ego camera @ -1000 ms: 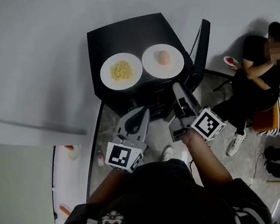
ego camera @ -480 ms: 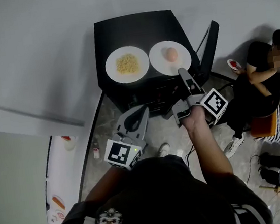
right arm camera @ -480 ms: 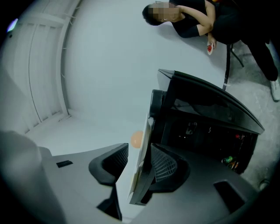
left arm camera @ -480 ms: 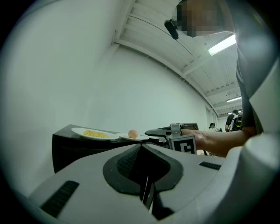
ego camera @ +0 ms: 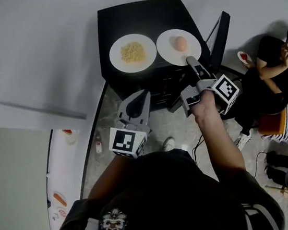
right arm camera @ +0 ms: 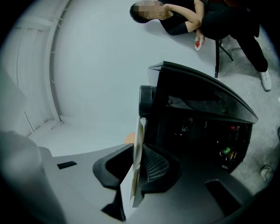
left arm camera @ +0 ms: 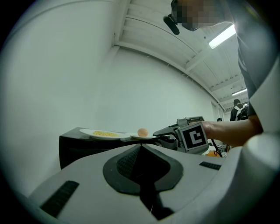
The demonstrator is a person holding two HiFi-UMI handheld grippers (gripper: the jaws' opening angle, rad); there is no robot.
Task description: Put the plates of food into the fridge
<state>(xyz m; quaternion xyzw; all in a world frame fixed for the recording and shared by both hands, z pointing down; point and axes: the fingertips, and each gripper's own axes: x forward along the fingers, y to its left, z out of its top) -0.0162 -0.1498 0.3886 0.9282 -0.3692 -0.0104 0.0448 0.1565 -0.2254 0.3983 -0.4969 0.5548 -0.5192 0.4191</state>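
Two white plates stand on top of a black mini fridge (ego camera: 141, 17): one with yellow food (ego camera: 118, 62) at left, one with an egg (ego camera: 170, 55) at right. My right gripper (ego camera: 190, 61) is at the near rim of the egg plate, and its jaws are closing with the rim (right arm camera: 139, 144) between them; a gap still shows on one side. My left gripper (ego camera: 142, 95) is shut and empty, held lower in front of the fridge. From the left gripper view both plates (left arm camera: 103, 133) and the egg (left arm camera: 142, 132) show side-on, beyond its shut jaws.
The fridge door (ego camera: 220, 33) stands open to the right, and the dark interior (right arm camera: 205, 131) holds some small items. A person (ego camera: 271, 84) sits on a chair at the right. A small bottle (ego camera: 99, 143) stands on the floor at the left.
My right gripper has moved up and forward to the egg plate's rim and its jaws have narrowed round it. The left gripper stays low and shut.
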